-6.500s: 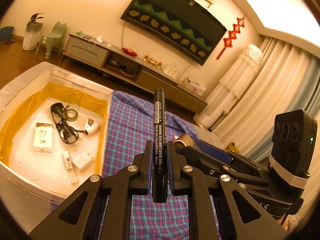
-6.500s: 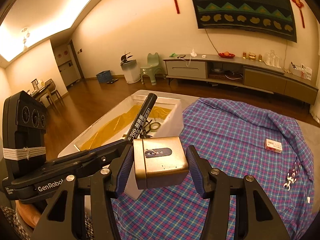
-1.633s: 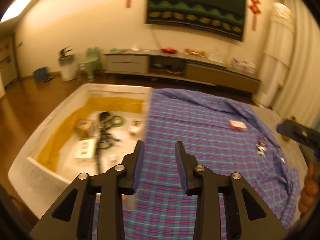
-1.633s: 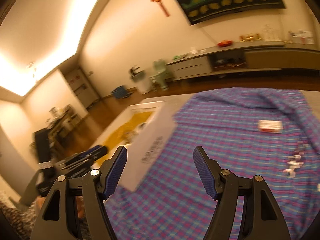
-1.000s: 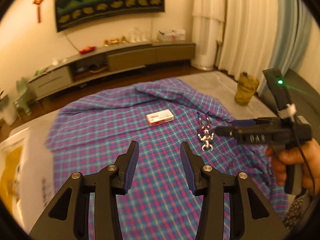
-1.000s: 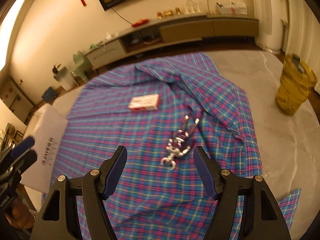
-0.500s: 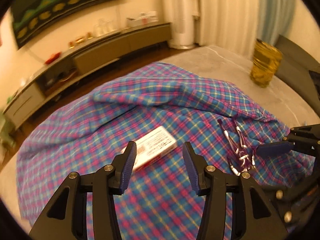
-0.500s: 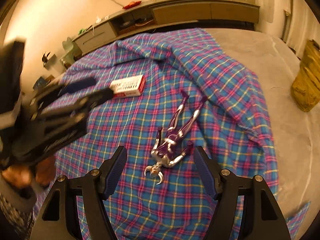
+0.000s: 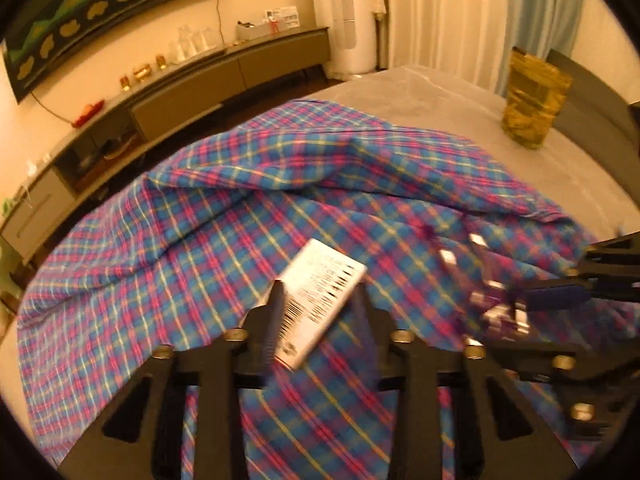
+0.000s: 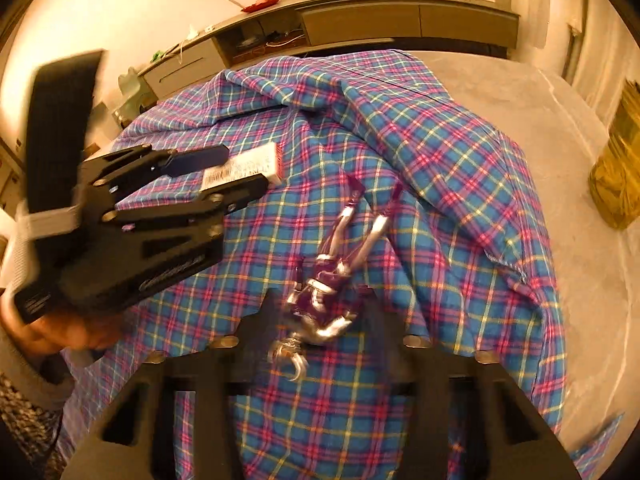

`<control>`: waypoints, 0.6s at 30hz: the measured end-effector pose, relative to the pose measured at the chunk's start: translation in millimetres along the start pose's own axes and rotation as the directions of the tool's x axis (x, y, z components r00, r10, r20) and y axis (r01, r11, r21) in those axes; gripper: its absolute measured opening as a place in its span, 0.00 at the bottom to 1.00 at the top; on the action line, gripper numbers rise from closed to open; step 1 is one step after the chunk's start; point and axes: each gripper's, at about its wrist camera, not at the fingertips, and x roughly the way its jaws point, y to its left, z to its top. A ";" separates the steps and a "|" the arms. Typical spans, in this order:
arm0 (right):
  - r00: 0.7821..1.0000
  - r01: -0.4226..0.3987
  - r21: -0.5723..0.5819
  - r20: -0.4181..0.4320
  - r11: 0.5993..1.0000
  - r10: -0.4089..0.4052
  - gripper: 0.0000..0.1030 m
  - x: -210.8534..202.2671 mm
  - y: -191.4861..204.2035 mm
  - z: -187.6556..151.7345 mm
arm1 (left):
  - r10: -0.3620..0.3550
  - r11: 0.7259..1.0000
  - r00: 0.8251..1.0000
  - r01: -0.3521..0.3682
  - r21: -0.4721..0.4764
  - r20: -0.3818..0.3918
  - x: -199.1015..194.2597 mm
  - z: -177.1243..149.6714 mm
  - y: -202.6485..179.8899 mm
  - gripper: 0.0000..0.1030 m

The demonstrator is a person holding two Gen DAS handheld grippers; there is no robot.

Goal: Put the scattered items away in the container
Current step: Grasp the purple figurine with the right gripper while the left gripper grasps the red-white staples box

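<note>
A small white box with a barcode [image 9: 320,292] lies on the plaid cloth [image 9: 208,248]. My left gripper [image 9: 320,304] is open, its fingers on either side of the box's near end. It also shows in the right wrist view [image 10: 240,172], with the box [image 10: 248,168] between its fingers. A purple and silver toy figure [image 10: 328,288] lies on the cloth. My right gripper [image 10: 324,320] is open around the figure's upper body. The figure shows blurred in the left wrist view [image 9: 488,304]. The container is out of view.
A yellow jar [image 9: 532,104] stands on the grey surface [image 9: 440,96] at the far right, also in the right wrist view [image 10: 620,172]. A long low cabinet [image 10: 360,20] runs along the wall. The cloth is bunched in a ridge [image 9: 360,160] behind the items.
Both grippers have dropped from the container side to the cloth. The left has closed in around the white box, the right around the toy figure. Both are empty of the marker and tin held earlier.
</note>
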 end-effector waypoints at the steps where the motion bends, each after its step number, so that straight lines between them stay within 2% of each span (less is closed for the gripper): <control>1: 1.000 0.005 0.004 0.005 1.000 -0.006 0.37 0.4 0.4 0.5 | -0.012 1.000 1.000 0.012 -0.009 -0.004 -2.7 -1.0 -1.7 0.24; 3: 1.000 0.012 0.004 0.008 1.000 -0.012 0.38 0.7 0.7 0.9 | 0.011 1.000 1.000 -0.011 0.000 0.006 -6.2 -2.6 -6.6 0.25; 5: 1.000 0.023 0.017 0.016 1.000 -0.023 0.38 2.3 -2.2 2.5 | 0.060 0.998 0.998 -0.061 0.014 0.014 -3.2 -1.3 -8.9 0.43; 6: 0.999 0.033 0.027 0.020 0.999 -0.034 0.43 2.5 -4.7 2.6 | 0.080 0.997 0.997 -0.080 0.013 0.016 -0.5 -0.3 -7.8 0.51; 7: 0.999 0.034 0.036 0.024 0.999 -0.034 0.49 3.3 -7.6 3.1 | 0.096 0.995 0.995 -0.096 0.007 0.015 3.1 2.0 -3.9 0.51; 9: 0.999 0.012 0.049 0.036 0.999 -0.014 0.52 4.1 -10.8 4.5 | 0.110 0.994 0.994 -0.110 -0.009 0.006 13.6 7.3 5.8 0.52; 12: 0.999 0.011 0.020 0.041 1.000 -0.012 0.63 7.8 -3.9 6.6 | 0.101 0.994 0.995 -0.102 -0.026 -0.007 23.4 5.8 12.8 0.57; 15: 0.998 0.057 -0.042 0.043 0.998 -0.055 0.65 11.5 7.0 5.2 | -0.019 0.996 0.998 0.013 -0.093 -0.062 22.2 2.7 21.4 0.51; 16: 0.997 0.063 -0.053 0.042 0.997 -0.061 0.65 11.9 8.3 4.9 | -0.034 0.993 0.997 0.027 -0.112 -0.068 19.7 0.7 22.9 0.34; 18: 0.997 0.067 -0.053 0.039 0.996 -0.065 0.46 11.8 7.1 5.1 | -0.020 0.995 0.997 0.012 -0.103 -0.074 14.5 -4.4 19.7 0.24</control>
